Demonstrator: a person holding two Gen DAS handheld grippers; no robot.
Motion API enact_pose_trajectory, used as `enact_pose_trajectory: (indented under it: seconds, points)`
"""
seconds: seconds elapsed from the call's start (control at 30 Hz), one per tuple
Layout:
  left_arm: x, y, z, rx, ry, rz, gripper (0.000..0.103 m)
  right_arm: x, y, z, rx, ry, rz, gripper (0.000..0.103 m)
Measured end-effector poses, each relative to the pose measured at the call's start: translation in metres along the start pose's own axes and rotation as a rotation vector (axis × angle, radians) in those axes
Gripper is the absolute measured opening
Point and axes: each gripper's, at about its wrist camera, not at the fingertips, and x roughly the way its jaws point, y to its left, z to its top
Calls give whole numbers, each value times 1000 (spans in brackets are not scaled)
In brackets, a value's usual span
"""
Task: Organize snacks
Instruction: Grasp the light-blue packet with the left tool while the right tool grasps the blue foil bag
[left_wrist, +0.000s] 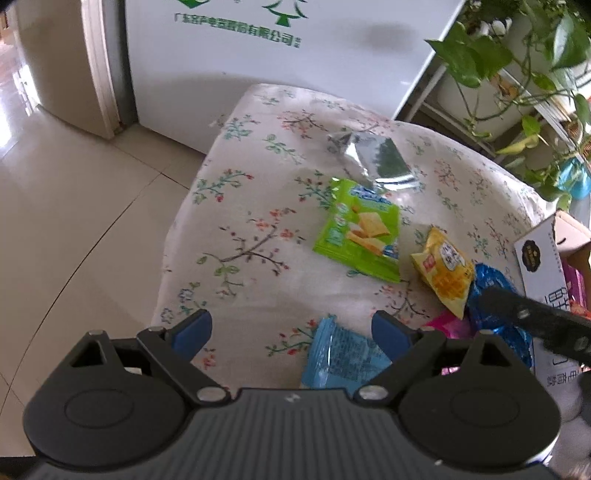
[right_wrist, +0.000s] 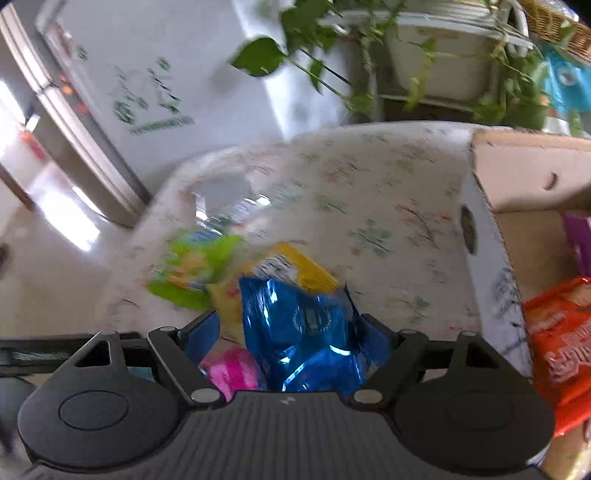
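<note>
The right gripper (right_wrist: 290, 332) is coming down over the shiny blue foil packet (right_wrist: 299, 325), which is lying on the flowered tablecloth (right_wrist: 388, 192) on top of a yellow packet (right_wrist: 295, 266) and a pink packet (right_wrist: 232, 369). Its jaws are wide; the packet is sitting between them, the right pad seems to be brushing its edge, and I cannot tell that it is gripped yet. I would be closing slowly on the crumpled middle of the foil so the pink one underneath is not being caught too, then lifting clear before swinging right to the cardboard box (right_wrist: 491, 236), where an orange packet (right_wrist: 561, 350) is already lying. The left gripper (left_wrist: 291, 332) is hanging unclenched and empty over a light blue packet (left_wrist: 340, 354); the green packet (left_wrist: 358, 232) and silver packet (left_wrist: 373, 158) are waiting further out
</note>
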Motion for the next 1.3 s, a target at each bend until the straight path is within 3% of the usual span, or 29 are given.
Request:
enact_pose_trajectory:
  seconds: [0.1,0.27,0.47,0.6,1.3]
  points:
    - [-2,2,0,15,-7,0,93,1,-3,3,24,-3,-52,87]
    - [-2,-5,-8,93,20,-57,93,15,-17,0,141,82,-87,87]
    - [-1,-30,-29,307,44,-125,93,21,-12,-4,134,108,-93,92]
    - [3,-42,-41,401,38,-106,93,24,-13,-5,131,120,-99,94]
    - [12,-63,-55,477,1,-87,101,32,-10,-7,97,122,-127,102]
